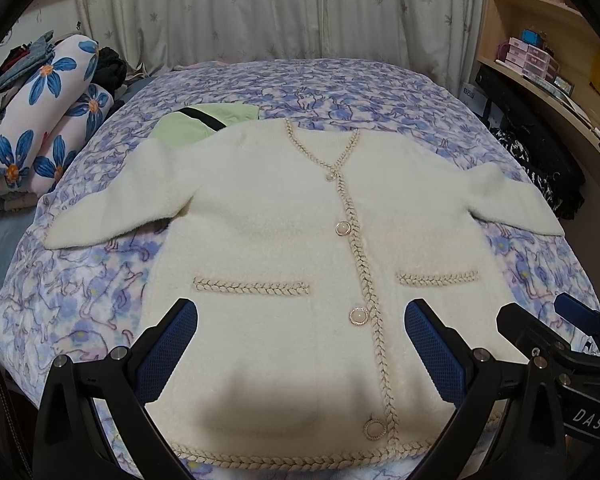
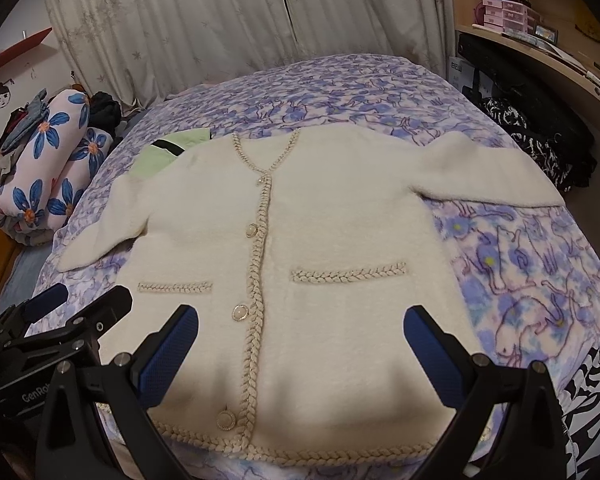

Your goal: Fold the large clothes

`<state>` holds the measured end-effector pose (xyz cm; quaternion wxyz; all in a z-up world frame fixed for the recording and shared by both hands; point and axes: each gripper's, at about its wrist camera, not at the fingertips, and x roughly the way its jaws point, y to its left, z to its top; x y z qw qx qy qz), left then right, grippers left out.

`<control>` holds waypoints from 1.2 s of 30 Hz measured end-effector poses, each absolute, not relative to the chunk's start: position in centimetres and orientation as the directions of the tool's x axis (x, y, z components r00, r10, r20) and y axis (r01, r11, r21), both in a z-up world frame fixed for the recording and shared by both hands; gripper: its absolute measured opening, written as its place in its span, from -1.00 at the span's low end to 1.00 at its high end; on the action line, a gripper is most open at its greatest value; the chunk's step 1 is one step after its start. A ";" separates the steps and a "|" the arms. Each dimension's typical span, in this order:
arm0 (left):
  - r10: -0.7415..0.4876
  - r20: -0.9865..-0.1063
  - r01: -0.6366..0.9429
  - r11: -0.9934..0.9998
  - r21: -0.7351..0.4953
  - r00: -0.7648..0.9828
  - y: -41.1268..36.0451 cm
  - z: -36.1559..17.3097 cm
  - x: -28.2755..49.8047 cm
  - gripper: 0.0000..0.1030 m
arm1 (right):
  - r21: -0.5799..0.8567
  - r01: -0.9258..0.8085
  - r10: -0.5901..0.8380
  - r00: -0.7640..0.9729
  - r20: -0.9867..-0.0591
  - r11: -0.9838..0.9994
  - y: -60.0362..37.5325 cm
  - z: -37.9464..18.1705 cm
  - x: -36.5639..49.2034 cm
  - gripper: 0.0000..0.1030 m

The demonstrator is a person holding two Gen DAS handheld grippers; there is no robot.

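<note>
Both sets of jaws spread wide, gripping nothing: left gripper (image 1: 300, 344) hovering above the hem left of the button placket, right gripper (image 2: 300, 348) above the hem to its right. Directly ahead and beneath, cream cardigan (image 1: 312, 264) spread flat, front up, on the bed (image 1: 380, 84), hem at the near edge, collar toward the far edge, long axis running away from the jaws. Sleeves splayed toward the bed's side edges, each nearer its own gripper. Green garment (image 1: 196, 124) tucked under the far left shoulder.
</note>
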<state>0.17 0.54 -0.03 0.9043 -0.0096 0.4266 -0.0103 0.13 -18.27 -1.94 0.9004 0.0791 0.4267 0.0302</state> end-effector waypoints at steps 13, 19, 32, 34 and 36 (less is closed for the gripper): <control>-0.017 -0.767 0.015 1.000 -0.009 0.641 0.4 0.2 1.5 0.99 | 0.120 0.021 0.076 0.659 -0.748 0.993 -19.4 -1.3 1.5 1.00; -0.016 -0.766 0.000 1.000 -0.020 0.642 0.5 1.1 2.6 0.99 | 0.065 0.025 0.029 0.699 -0.715 0.998 -19.9 0.8 2.2 1.00; -0.024 -0.671 0.074 0.996 0.046 0.741 -3.1 6.0 7.3 0.99 | -0.020 0.050 -0.052 0.787 -0.615 0.999 -23.1 6.6 5.4 1.00; -0.032 -0.665 0.091 0.994 0.053 0.747 -4.2 6.8 8.7 0.99 | -0.028 0.075 -0.077 0.794 -0.603 0.997 -24.3 6.9 6.5 1.00; -0.056 -0.676 0.101 0.995 0.028 0.735 -5.1 7.1 10.9 0.99 | -0.040 0.125 -0.123 0.791 -0.600 0.991 -26.3 6.8 8.0 1.00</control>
